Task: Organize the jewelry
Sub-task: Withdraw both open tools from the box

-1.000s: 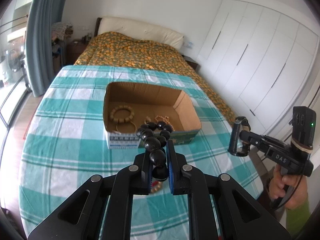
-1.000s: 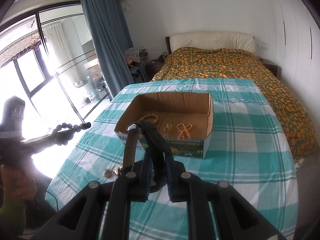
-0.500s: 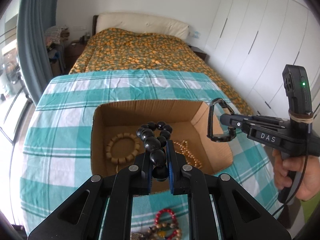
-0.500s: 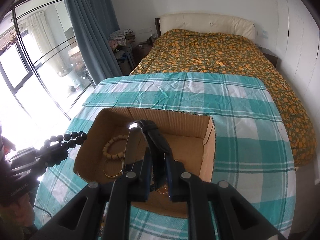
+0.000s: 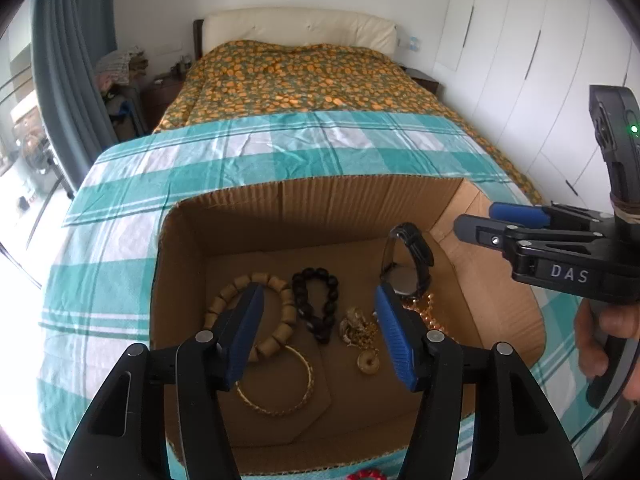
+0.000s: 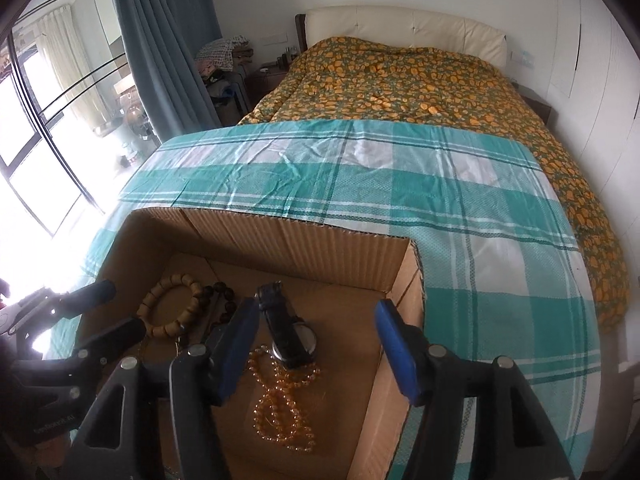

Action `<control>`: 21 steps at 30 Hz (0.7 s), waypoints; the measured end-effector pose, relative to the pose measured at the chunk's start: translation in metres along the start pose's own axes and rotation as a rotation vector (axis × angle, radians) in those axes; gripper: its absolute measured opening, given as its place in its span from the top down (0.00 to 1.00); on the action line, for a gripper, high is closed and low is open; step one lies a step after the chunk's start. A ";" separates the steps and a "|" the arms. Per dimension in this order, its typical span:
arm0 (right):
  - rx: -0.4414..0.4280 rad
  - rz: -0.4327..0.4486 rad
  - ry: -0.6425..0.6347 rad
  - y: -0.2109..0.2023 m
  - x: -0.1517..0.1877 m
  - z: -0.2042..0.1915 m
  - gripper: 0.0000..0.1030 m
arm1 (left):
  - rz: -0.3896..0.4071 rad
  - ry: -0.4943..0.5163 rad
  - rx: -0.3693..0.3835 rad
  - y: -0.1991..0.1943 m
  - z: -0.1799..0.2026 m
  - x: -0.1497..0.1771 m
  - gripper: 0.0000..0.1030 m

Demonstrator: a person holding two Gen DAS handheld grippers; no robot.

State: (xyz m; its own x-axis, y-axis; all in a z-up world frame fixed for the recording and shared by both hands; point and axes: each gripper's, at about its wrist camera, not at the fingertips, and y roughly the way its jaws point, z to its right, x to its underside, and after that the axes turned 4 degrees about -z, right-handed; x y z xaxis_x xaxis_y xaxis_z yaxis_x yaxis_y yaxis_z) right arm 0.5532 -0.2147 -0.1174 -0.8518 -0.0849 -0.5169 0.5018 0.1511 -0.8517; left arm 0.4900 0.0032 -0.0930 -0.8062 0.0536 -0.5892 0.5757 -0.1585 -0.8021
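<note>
A brown cardboard box [image 5: 320, 204] sits on a teal checked cloth. Inside lie a dark bead bracelet [image 5: 316, 304], a tan wooden bead bracelet [image 5: 276, 312], a gold bangle [image 5: 276, 396], small gold pieces [image 5: 360, 332], an amber bead string [image 6: 280, 400] and a black wristwatch [image 5: 408, 264]. My left gripper [image 5: 318, 332] is open and empty above the box. My right gripper [image 6: 314, 344] is open and empty above the watch [image 6: 290, 332] and also shows in the left wrist view [image 5: 500, 224].
The teal checked cloth [image 6: 480, 240] covers the table around the box. A red bead bracelet [image 5: 366, 475] lies on the cloth in front of the box. A bed [image 5: 304, 76] stands behind, white wardrobes [image 5: 540, 60] to the right, a curtain [image 6: 160, 40] and window to the left.
Both grippers moved forward over the box and opened. The dark bead bracelet left the left gripper and the black watch left the right gripper; both now lie in the box.
</note>
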 end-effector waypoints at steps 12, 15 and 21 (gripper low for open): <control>-0.006 0.182 -0.024 -0.097 0.109 -0.044 0.39 | 0.067 -0.031 -0.013 -0.085 -0.017 0.075 0.18; 0.013 0.206 -0.041 -0.119 0.139 -0.054 0.39 | 0.078 -0.047 -0.016 -0.105 -0.018 0.098 0.15; 0.052 0.224 -0.031 -0.150 0.190 -0.065 0.29 | 0.093 -0.097 -0.013 -0.138 -0.016 0.144 0.13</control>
State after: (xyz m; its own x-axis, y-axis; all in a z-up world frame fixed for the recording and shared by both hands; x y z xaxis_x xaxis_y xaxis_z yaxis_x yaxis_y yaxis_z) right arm 0.3063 -0.1894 -0.0824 -0.7135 -0.0850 -0.6955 0.6857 0.1191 -0.7181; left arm 0.2967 0.0482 -0.0687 -0.7585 -0.0562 -0.6492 0.6495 -0.1456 -0.7463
